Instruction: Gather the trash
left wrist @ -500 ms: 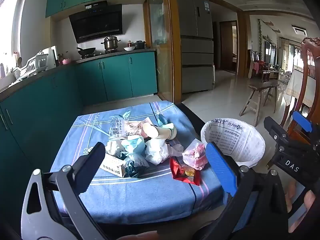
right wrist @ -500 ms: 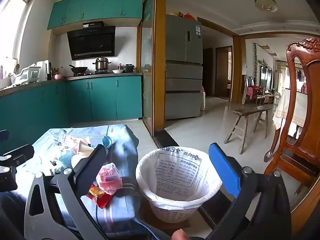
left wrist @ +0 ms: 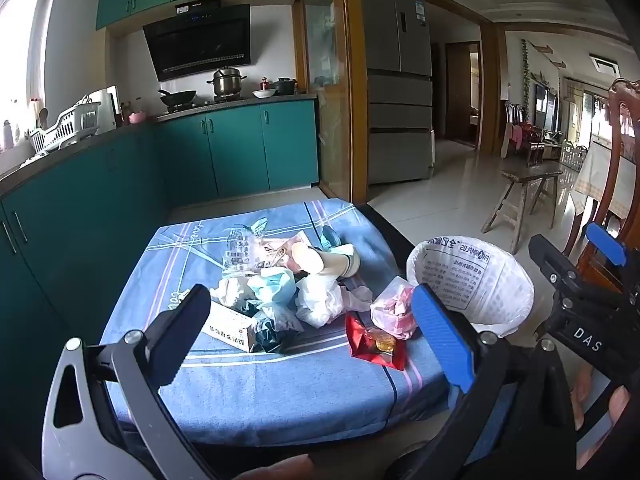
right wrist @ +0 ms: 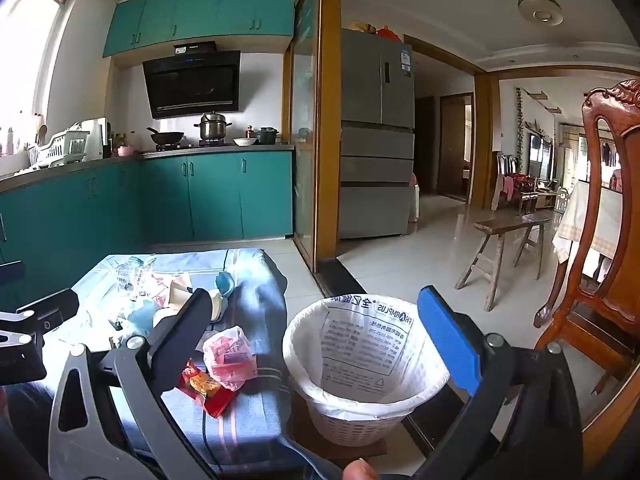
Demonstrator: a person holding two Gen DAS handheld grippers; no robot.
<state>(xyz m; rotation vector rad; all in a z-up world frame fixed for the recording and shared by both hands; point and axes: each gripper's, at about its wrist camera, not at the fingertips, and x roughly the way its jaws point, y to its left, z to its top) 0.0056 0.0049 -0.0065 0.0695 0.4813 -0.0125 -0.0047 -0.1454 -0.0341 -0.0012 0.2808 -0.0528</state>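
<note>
Left gripper (left wrist: 308,340): jaws wide, nothing held, raised short of trash pile (left wrist: 276,284) on blue cloth (left wrist: 280,392). Red wrapper (left wrist: 374,344) nearest, between the fingers. Right gripper (right wrist: 316,344): jaws wide, empty, facing lined basket (right wrist: 360,364) just right of cloth.

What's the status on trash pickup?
Left gripper and right gripper open, empty. Trash pile untouched on blue cloth. Lined bin alongside, path clear.

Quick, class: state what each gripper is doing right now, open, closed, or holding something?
Left gripper: open, holding nothing, above the trash pile.
Right gripper: open, holding nothing, in front of the lined wastebasket.
</note>
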